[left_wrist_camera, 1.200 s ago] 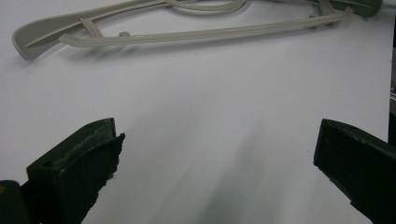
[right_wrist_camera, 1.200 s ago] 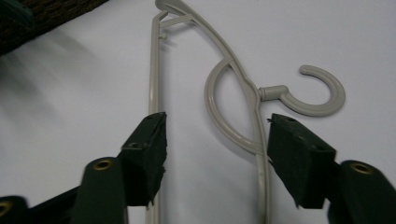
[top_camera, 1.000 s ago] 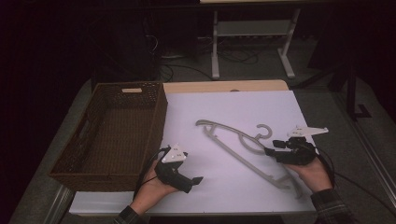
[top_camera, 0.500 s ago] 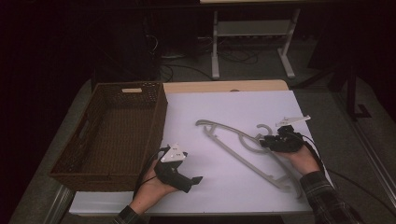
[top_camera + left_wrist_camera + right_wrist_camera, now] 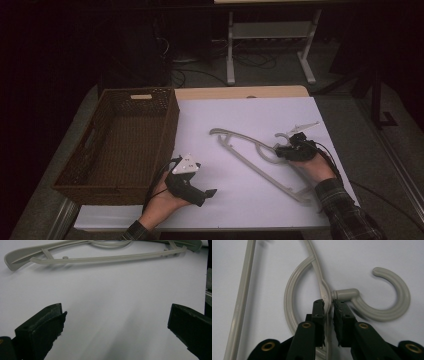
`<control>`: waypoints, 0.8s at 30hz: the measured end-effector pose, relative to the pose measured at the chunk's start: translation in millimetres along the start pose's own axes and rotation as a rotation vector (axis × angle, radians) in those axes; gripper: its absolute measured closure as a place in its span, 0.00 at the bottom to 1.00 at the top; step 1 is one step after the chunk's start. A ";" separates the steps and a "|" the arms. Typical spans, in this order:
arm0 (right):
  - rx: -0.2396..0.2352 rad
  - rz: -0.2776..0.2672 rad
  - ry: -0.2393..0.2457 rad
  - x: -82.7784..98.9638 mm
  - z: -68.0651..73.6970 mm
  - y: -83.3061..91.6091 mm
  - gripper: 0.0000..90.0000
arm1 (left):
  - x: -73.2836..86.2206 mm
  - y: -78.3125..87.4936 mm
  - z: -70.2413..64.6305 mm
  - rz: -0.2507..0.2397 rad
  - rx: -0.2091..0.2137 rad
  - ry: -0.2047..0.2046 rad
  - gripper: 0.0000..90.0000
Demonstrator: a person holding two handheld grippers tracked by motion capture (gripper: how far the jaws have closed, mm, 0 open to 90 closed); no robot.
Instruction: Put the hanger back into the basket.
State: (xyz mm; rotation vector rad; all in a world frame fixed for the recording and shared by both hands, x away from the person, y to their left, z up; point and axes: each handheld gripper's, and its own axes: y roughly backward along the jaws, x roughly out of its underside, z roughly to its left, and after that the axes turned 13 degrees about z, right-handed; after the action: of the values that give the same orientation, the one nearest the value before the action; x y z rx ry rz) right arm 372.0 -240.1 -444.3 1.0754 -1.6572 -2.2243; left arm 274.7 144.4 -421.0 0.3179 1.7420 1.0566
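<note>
Grey hanger (image 5: 260, 157) lay flat on the white worktop (image 5: 240, 120), right of the basket (image 5: 120, 142). Your right tongs (image 5: 328, 305) had just been closing, pinching its neck by the hook. Your left tongs (image 5: 113, 322) rested wide, empty.

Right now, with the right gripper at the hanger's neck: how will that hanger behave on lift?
The hanger looks like thin moulded plastic, so probably stiff and light. The right gripper has just been closing on the thin rib beside the hook, near mid-span, so it should lift fairly level, though it may pivot between the narrow pads. Smooth plastic on the smooth white table: likely to slide if nudged.
</note>
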 end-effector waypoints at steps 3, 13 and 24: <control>0.002 0.016 0.008 -0.1 0.8 -2.1 0.89 | 0.0 -0.2 -0.2 0.002 -0.001 0.000 0.00; -0.018 0.008 0.027 -3.1 4.7 -2.2 0.91 | -0.4 -1.2 -0.9 0.007 0.001 -0.002 0.00; -0.055 0.013 0.109 -22.6 25.3 -15.0 0.91 | -0.3 -1.1 -0.8 0.008 0.001 -0.002 0.00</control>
State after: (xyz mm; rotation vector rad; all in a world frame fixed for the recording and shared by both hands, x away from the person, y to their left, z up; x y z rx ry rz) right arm 376.6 -203.2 -444.3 1.1468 -1.5456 -2.1496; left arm 274.5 143.2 -421.6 0.3267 1.7411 1.0612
